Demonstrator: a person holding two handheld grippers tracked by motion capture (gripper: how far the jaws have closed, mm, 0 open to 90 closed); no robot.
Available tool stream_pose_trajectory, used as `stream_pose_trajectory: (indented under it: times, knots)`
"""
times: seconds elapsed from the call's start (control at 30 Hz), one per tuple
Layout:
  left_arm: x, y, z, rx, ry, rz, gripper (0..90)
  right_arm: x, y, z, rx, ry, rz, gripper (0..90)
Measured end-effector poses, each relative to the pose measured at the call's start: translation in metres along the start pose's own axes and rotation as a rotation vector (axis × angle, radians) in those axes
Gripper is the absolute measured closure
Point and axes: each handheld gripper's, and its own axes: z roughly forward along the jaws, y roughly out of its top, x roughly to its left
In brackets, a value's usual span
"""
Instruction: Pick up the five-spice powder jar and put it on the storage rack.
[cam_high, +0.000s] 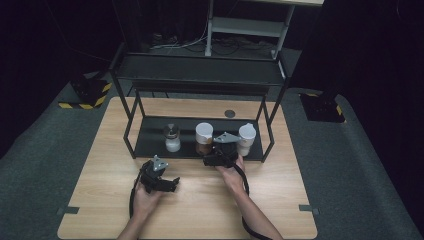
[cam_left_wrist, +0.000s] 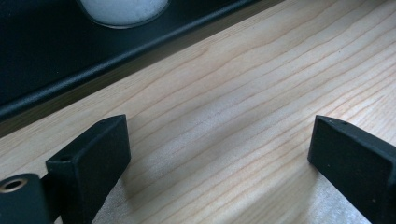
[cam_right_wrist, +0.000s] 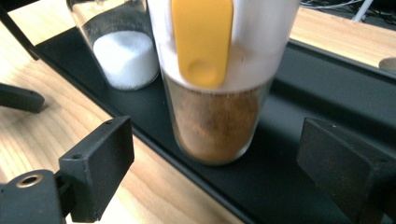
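A glass spice jar (cam_right_wrist: 215, 116) of brown powder, with a white lid and a yellow tab, stands on the black lower shelf (cam_right_wrist: 299, 84); in the high view the same spice jar (cam_high: 203, 138) is in the middle of the row. My right gripper (cam_right_wrist: 217, 140) is open just in front of it, one jaw on each side, the pads not touching the glass. In the high view the right gripper (cam_high: 216, 152) sits at the shelf's front edge. My left gripper (cam_left_wrist: 219, 135) is open over bare wood, and the left gripper (cam_high: 167, 184) lies low on the table.
A glass salt jar (cam_right_wrist: 123, 56) (cam_high: 172, 138) stands left of the brown one, and a third white-lidded jar (cam_high: 246, 139) to its right. The black rack (cam_high: 200, 70) has an upper shelf overhead and thin legs. The wooden table (cam_high: 200, 205) spreads in front.
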Motion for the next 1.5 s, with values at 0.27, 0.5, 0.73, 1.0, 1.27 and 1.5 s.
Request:
stream_pose_trajectory:
  times: [0.27,0.5,0.73,1.0,1.27,1.5]
  knots:
    - [0.000,0.000,0.000,0.000,0.000,0.000,5.7,0.000,-0.014,-0.010,0.000,-0.004,0.011,10.4]
    - [0.000,0.000,0.000,0.000,0.000,0.000,5.7,-0.003,-0.024,-0.020,0.004,-0.009,0.017,10.5]
    - [0.000,0.000,0.000,0.000,0.000,0.000,5.7,-0.004,-0.036,-0.031,0.004,-0.019,0.025,10.6]
    - [0.000,0.000,0.000,-0.001,0.000,-0.001,5.7,-0.010,-0.048,-0.044,0.008,-0.039,0.036,10.6]
    - [0.000,0.000,0.000,-0.001,0.000,-0.001,5.7,-0.017,-0.058,-0.056,0.011,-0.070,0.047,10.6]
    - [0.000,0.000,0.000,-0.001,0.000,-0.001,5.7,-0.024,-0.069,-0.064,0.027,-0.112,0.073,10.8]
